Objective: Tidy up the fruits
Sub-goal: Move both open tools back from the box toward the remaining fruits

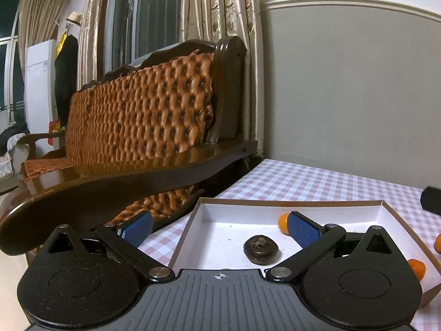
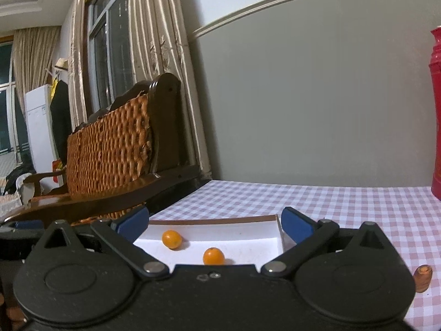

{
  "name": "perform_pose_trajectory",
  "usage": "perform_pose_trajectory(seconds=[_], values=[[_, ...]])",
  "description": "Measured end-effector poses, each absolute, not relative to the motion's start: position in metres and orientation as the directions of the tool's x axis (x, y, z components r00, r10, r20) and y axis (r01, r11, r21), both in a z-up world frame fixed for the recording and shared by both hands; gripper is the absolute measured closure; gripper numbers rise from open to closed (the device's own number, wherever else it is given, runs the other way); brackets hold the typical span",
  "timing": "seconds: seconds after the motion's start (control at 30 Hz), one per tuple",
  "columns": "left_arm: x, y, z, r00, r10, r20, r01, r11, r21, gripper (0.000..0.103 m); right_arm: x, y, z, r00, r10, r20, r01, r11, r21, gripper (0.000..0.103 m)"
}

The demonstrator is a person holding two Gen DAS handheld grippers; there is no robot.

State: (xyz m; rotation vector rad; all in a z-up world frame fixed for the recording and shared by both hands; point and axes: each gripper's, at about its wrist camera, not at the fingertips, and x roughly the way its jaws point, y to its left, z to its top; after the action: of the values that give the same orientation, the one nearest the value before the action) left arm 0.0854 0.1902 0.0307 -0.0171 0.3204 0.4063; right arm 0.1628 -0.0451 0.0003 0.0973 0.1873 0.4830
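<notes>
A shallow white box (image 1: 204, 215) with brown outer walls lies on the checked tablecloth. In the left wrist view a dark wrinkled fruit (image 1: 260, 249) rests on the box floor, between and below the wide-apart blue pads of my left gripper (image 1: 219, 227), untouched. An orange fruit (image 1: 283, 222) peeks out behind the right pad, and another (image 1: 416, 268) lies by the box's right wall. In the right wrist view my right gripper (image 2: 215, 222) stands open over the same box (image 2: 248, 237), with two small orange fruits (image 2: 171, 239) (image 2: 213, 256) lying loose on its floor.
A brownish fruit piece (image 2: 423, 278) lies on the cloth right of the box. A tall red flask (image 2: 436, 110) stands at the far right. A dark wooden sofa (image 1: 137, 127) with an orange cushion borders the table's left edge. A black object (image 1: 431, 200) sits at the right rim.
</notes>
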Motion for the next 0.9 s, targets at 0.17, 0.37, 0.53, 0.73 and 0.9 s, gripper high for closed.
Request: perform_pose_trajectory(seconds=[0.17,0.37,0.53,0.73,0.9], values=[[0.086,0.184,0.030,0.874,0.369,-0.316,-0.377,0.926,0.039,0.000,0.157,-0.053,-0.002,0.866,0.471,-0.167,-0.453,0.881,0.135,0.006],[0.083,0.163,0.026,0.881,0.339,-0.329,-0.339,0.939,0.058,0.000,0.147,-0.066,-0.005,0.875,0.457,-0.160,-0.445,0.889,0.105,0.006],[0.078,0.142,0.025,0.896,0.303,-0.325,-0.297,0.952,0.070,0.000,0.141,-0.078,-0.008,0.874,0.444,-0.199,-0.434,0.896,0.096,0.006],[0.077,0.119,0.024,0.907,0.260,-0.330,-0.252,0.965,0.069,0.000,0.136,-0.096,-0.014,0.885,0.404,-0.231,-0.396,0.915,0.083,0.006],[0.076,0.096,0.022,0.917,0.230,-0.325,-0.217,0.973,0.076,0.000,0.129,-0.115,-0.018,0.899,0.365,-0.241,-0.357,0.931,0.076,0.006]])
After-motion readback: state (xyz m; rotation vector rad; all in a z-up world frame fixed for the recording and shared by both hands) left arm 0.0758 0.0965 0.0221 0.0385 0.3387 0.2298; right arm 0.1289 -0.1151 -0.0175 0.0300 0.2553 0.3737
